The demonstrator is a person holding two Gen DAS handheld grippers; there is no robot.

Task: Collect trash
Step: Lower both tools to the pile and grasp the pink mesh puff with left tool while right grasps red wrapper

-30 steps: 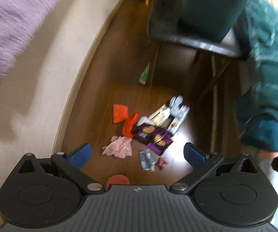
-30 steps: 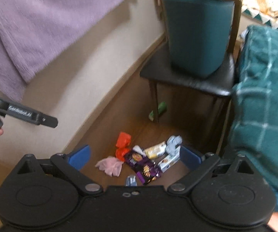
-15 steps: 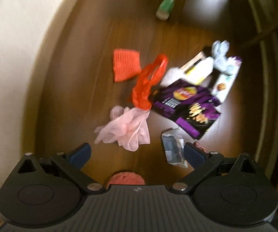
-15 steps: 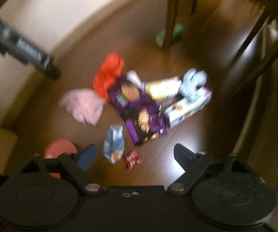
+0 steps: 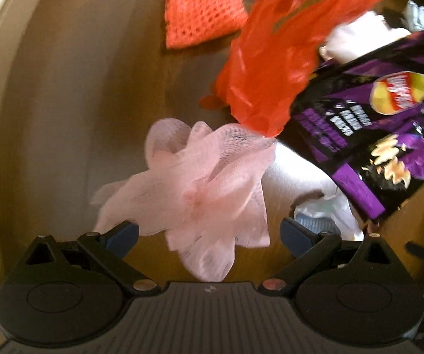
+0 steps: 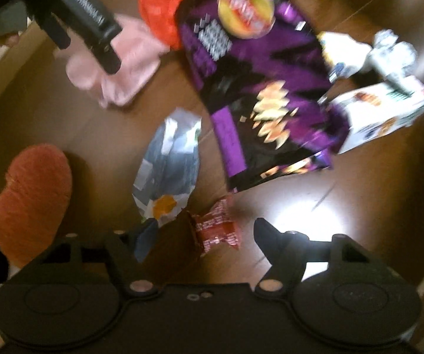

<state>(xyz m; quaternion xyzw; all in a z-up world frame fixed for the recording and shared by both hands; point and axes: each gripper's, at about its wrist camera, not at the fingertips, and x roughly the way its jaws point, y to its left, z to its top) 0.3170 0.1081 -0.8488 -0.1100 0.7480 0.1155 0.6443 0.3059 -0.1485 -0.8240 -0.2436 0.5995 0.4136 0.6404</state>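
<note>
Litter lay scattered across a dark wooden floor [image 5: 64,118] as two hand-held grippers pointed down at it. The left gripper [image 5: 209,233] stood with its jaws spread wide on either side of a pale pink mesh bag [image 5: 200,188], the blue pads clear of the mesh. Just beyond that bag, an orange plastic bag [image 5: 271,67] leaned against a purple crisp packet [image 5: 374,124] to the right, and a flat orange net [image 5: 203,11] lay apart at the far left. A silver wrapper [image 5: 324,221] showed beside the right finger.

The right gripper [image 6: 203,233] had its jaws partly open, having just been closing, with a small red sweet wrapper [image 6: 218,224] lying between them; the pads were not seen pressing on it. The same silver wrapper [image 6: 170,165] lay just beyond the left finger, and the crisp packet [image 6: 256,88] stretched away behind it. A white carton [image 6: 386,115] and a crumpled white paper [image 6: 392,56] sat at the far right, touching the packet's edge. A fuzzy orange thing [image 6: 29,200] rested on the floor at the near left. The left gripper's black body [image 6: 79,20] reached in from the far left over the pink mesh [image 6: 123,67]. Both views were blurred.
</note>
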